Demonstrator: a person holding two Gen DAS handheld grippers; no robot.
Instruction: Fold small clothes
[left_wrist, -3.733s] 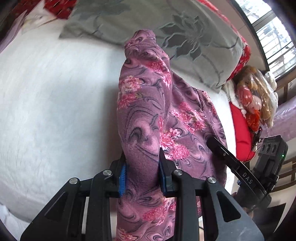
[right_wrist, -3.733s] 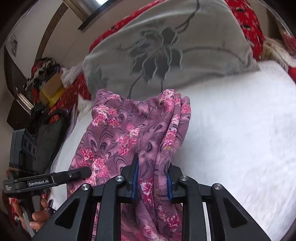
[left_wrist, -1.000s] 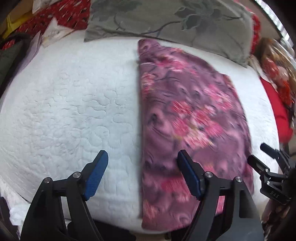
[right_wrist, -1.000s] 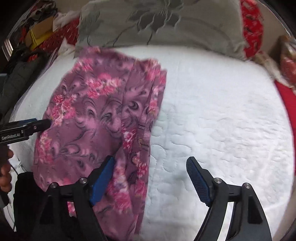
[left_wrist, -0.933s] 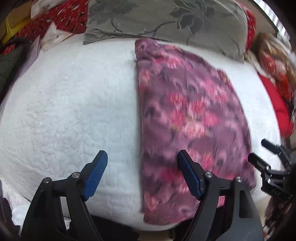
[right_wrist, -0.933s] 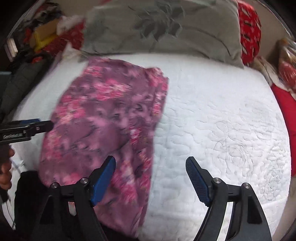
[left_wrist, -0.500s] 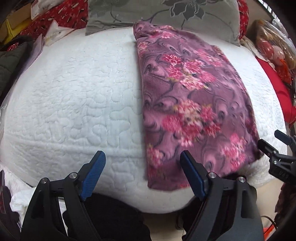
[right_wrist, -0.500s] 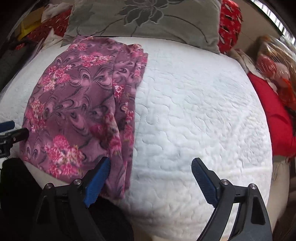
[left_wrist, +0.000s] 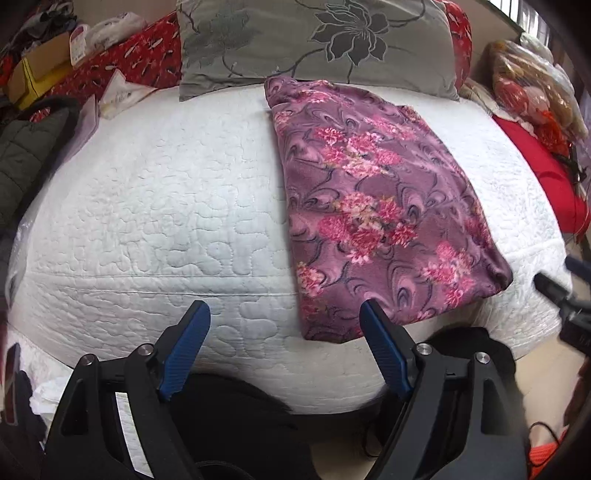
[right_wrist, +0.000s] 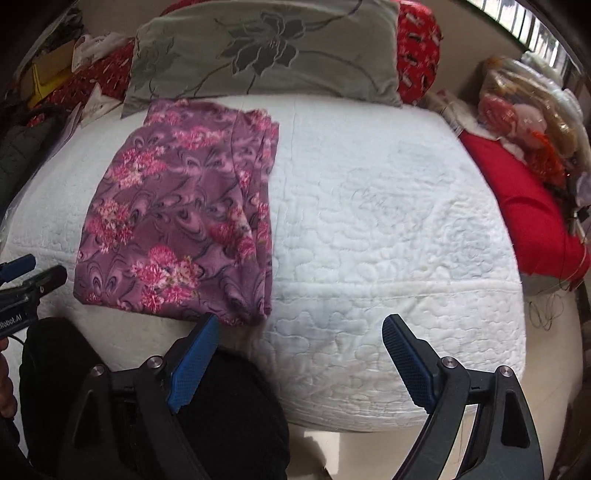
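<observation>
Lettering first: only readable text is "Robot.AI" on the left gripper body where it pokes into the right wrist view at the left edge, front part of the word cut off by the frame. There's a white label on a cardboard box far left in the left view but it's too small to read. Purple floral garment lies folded flat on the white quilted bed, its far end just touching the grey flower-print pillow, near end hanging a bit over the bed's front edge. In the right view the garment's right side shows stacked fold edges. Left gripper is spread wide w/ nothing between the blue pads, hovering off the bed edge, near the garment's near-left corner but not touching. Right gripper is same deal, wide apart and holding nothing, left pad just below the garment's near-right corner. Right gripper's tip in the left view is blurry and mostly cut off. Red cushion and some plastic-wrapped stuff sit far right, can't make out what's inside. Dark shape under both grippers is prob the person's lap, hard to tell.
</observation>
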